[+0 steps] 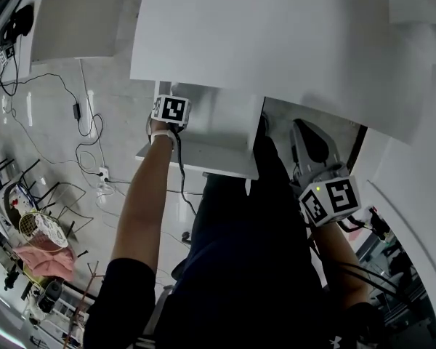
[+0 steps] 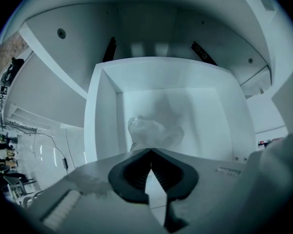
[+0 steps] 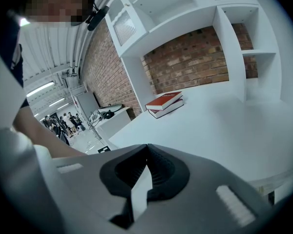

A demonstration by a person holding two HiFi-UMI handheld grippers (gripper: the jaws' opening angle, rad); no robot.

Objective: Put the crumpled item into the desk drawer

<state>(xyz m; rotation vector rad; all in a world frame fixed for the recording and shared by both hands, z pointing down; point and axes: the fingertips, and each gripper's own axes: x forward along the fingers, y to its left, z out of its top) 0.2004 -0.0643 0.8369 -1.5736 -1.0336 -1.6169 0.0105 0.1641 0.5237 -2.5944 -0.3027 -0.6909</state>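
**A:** Head view: the left hand-held gripper (image 1: 171, 111) is hanging over the open drawer (image 1: 203, 162) under the counter (image 1: 276, 42). The right hand-held gripper (image 1: 330, 201) is sitting well apart, by the body.

**B:** And the left gripper view?

**A:** Its jaws are pressing together on nothing. The crumpled item (image 2: 154, 132) is lying inside the drawer, straight ahead of the tips, stretching roughly crosswise.

**B:** Right gripper view?

**A:** Jaws clenched too, empty, pointing across the counter towards the books (image 3: 164, 103).

**B:** So the left is sitting nearer. I'm judging that only pushing the drawer shut is remaining.
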